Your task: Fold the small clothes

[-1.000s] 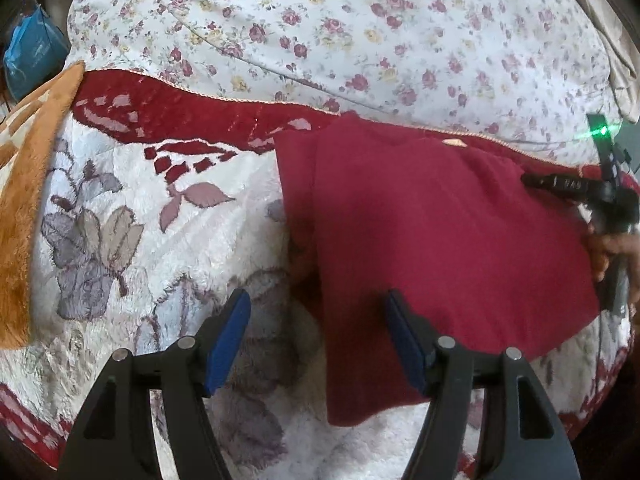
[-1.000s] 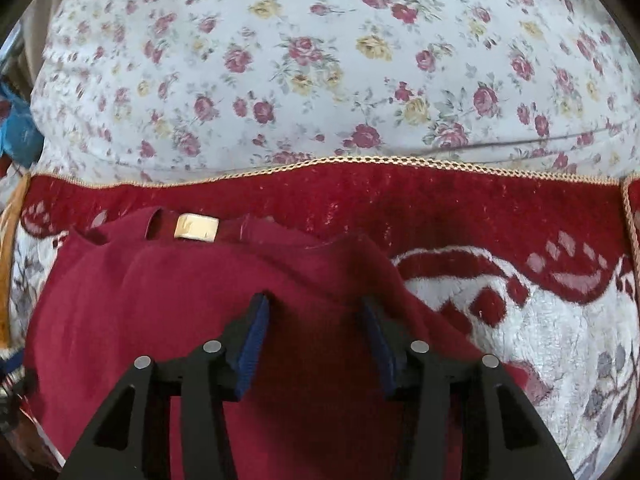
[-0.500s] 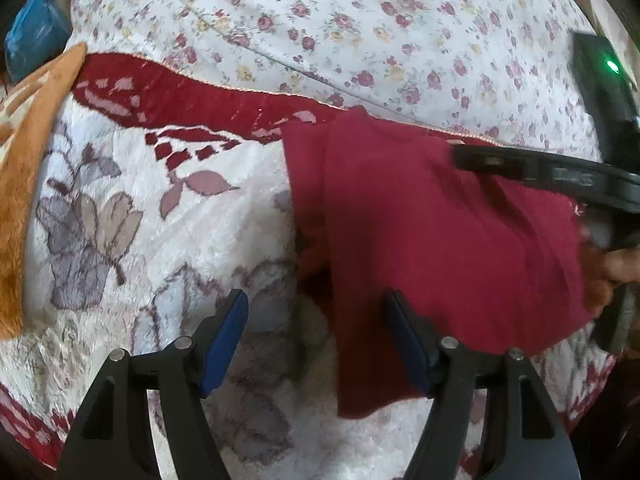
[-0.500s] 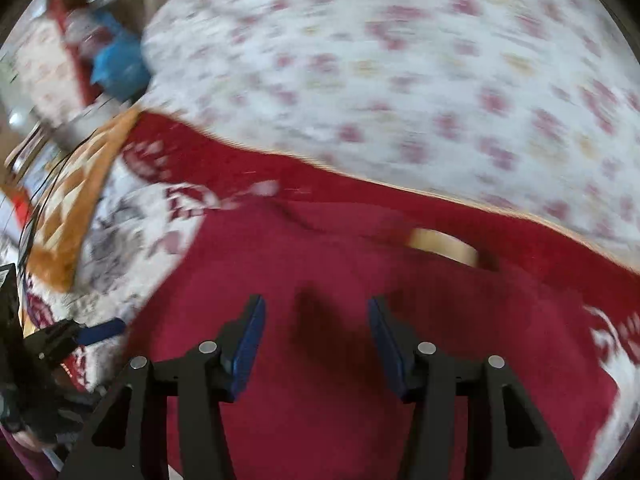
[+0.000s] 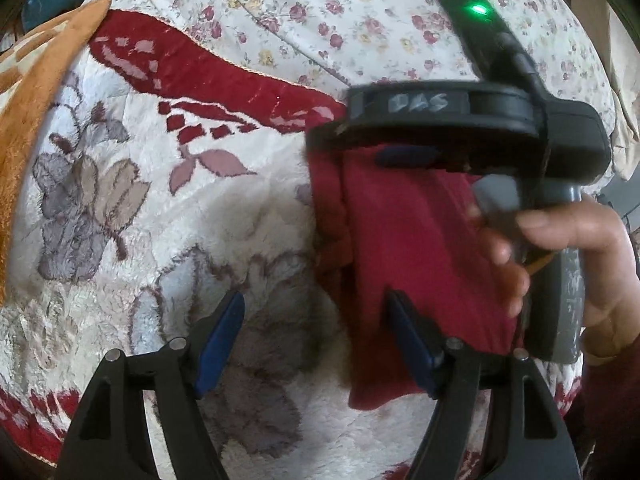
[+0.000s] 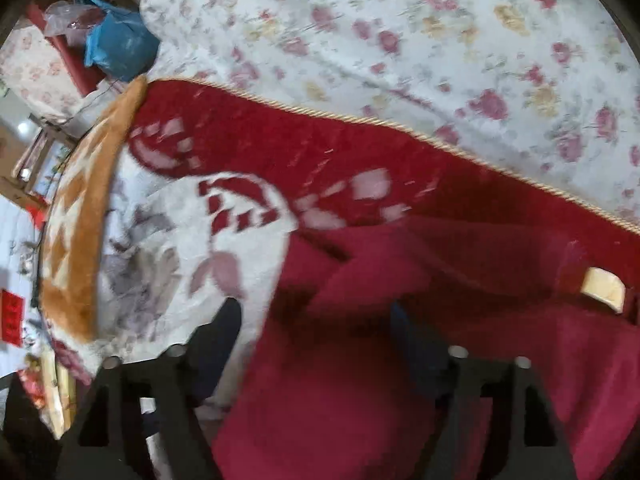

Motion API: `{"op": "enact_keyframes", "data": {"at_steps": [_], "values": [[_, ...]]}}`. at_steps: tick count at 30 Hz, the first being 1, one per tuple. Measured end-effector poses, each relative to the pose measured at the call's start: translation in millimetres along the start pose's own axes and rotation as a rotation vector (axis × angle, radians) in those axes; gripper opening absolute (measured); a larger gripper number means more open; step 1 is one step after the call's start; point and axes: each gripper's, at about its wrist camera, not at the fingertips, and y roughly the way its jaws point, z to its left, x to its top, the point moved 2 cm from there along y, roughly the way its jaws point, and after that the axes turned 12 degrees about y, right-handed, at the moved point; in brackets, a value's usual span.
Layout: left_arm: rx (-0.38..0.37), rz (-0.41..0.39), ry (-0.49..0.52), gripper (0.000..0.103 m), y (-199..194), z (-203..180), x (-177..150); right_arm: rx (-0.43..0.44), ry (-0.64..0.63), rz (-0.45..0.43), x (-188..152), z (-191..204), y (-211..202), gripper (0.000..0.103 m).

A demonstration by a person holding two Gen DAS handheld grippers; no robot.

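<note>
Cloth, dark red and folded, lies on the patterned blanket. The left gripper is opening over its edge, pinching nothing. The right gripper is opening above it, empty too.

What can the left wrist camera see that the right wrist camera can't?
Only the left wrist view shows the right gripper from outside, its green light, and the hand holding it, fingers opening above the cloth. Only the right wrist view shows the garment's tan label and a blue bag. Both show the red garment, the plush flower blanket and the rose-print bedding.
</note>
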Motion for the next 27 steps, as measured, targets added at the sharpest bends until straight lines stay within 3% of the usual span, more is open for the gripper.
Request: {"op": "enact_keyframes", "data": {"at_steps": [4, 6, 7, 8, 9, 10, 11, 18, 21, 27], "values": [[-0.015, 0.005, 0.001, 0.077, 3, -5, 0, -0.156, -0.115, -0.017, -5, 19, 20, 0.090], [-0.011, 0.009, 0.005, 0.080, 5, -6, 0, -0.182, -0.142, -0.039, -6, 19, 22, 0.089], [-0.012, 0.009, 0.002, 0.081, 6, -6, 0, -0.188, -0.149, -0.057, -7, 17, 20, 0.080], [-0.016, 0.009, -0.003, 0.081, 7, -6, 0, -0.199, -0.150, -0.084, -8, 12, 13, 0.058], [-0.023, 0.011, -0.012, 0.081, 10, -6, 1, -0.181, -0.148, -0.090, -8, 7, 7, 0.049], [-0.028, 0.012, -0.018, 0.082, 11, -6, 2, -0.112, -0.126, -0.091, -8, 0, -3, 0.028], [-0.029, 0.009, -0.023, 0.082, 13, -7, 4, -0.070, -0.096, -0.094, -8, -6, -12, 0.020], [-0.037, -0.045, -0.020, 0.083, 18, -16, 16, 0.069, -0.030, -0.140, -13, -35, -62, 0.017], [-0.172, -0.035, -0.018, 0.023, 20, -24, 21, 0.081, -0.019, -0.135, -14, -40, -66, 0.017], [-0.201, -0.081, 0.010, 0.016, 10, -33, 24, 0.100, -0.002, -0.128, -8, -41, -75, 0.017]]}}
